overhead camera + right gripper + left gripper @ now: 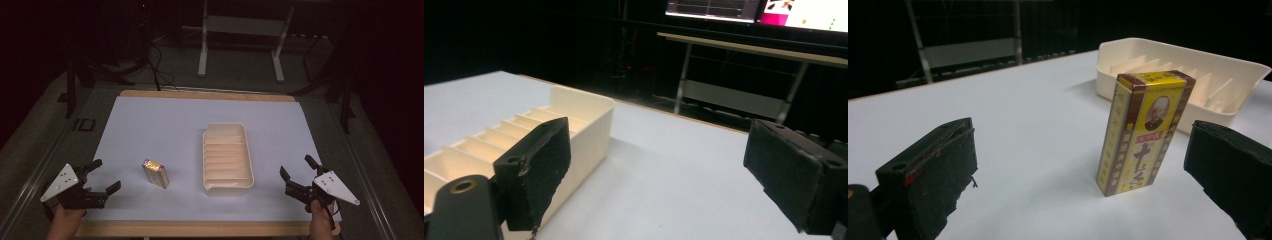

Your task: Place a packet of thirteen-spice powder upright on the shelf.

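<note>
A small yellow and maroon box (155, 173) stands upright on the white table sheet (165, 125), left of a cream slotted tray (227, 157). My left gripper (105, 176) rests at the near left with its jaws wide open and empty, a short way left of the box. From the left gripper view, the box (1143, 132) stands ahead, between the jaws' lines but farther out, with the tray (1188, 75) behind it. At the near right my right gripper (297, 169) stands open and empty, to the right of the tray (549, 130).
The wooden table edge (200, 229) runs along the front. Beyond the far edge are a white metal stand (240, 30) and cables on the dark floor. Lit screens (754, 10) glow above a bench in the right gripper view.
</note>
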The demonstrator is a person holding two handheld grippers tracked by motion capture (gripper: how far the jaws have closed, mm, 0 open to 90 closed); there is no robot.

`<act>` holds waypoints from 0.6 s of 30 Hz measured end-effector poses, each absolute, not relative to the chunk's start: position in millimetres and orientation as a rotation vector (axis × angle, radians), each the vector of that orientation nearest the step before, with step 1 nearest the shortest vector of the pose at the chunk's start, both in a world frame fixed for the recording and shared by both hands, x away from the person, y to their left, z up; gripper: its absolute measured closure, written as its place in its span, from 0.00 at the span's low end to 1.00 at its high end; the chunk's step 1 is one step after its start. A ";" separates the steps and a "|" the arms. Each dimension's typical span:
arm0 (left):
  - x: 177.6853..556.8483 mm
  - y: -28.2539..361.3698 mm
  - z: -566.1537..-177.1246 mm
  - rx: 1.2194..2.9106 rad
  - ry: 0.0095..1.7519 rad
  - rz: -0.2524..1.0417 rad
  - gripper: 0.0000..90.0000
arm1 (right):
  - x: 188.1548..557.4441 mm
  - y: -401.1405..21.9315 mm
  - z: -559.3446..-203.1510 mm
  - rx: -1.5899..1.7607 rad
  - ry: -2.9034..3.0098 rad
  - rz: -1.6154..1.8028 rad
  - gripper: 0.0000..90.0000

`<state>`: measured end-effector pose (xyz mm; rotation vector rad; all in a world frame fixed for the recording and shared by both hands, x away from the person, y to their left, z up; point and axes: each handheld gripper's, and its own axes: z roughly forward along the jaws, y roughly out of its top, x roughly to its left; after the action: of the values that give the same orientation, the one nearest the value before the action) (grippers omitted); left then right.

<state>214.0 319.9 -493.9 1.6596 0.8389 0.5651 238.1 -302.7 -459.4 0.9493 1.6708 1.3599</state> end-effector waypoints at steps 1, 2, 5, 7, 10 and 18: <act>214.5 320.2 -493.1 1.657 0.850 0.556 0.01 | 238.9 -302.6 -459.1 0.947 1.681 1.366 0.13; 214.5 320.5 -491.8 1.649 0.850 0.540 0.01 | 239.7 -301.7 -459.5 0.955 1.684 1.358 0.13; 214.8 319.5 -486.1 1.655 0.837 0.527 0.01 | 242.2 -300.3 -461.0 0.954 1.713 1.363 0.13; 216.5 318.0 -481.5 1.698 0.830 0.503 0.01 | 243.7 -299.4 -459.3 0.934 1.713 1.362 0.13; 218.8 318.3 -477.2 1.726 0.797 0.473 0.01 | 244.6 -297.2 -456.5 0.925 1.713 1.389 0.13; 224.9 314.3 -463.2 1.869 0.722 0.367 0.01 | 244.7 -294.1 -454.9 0.870 1.786 1.372 0.13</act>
<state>224.9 314.3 -463.2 1.8688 0.7220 0.3675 244.7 -294.1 -454.9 0.8704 1.7856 1.3716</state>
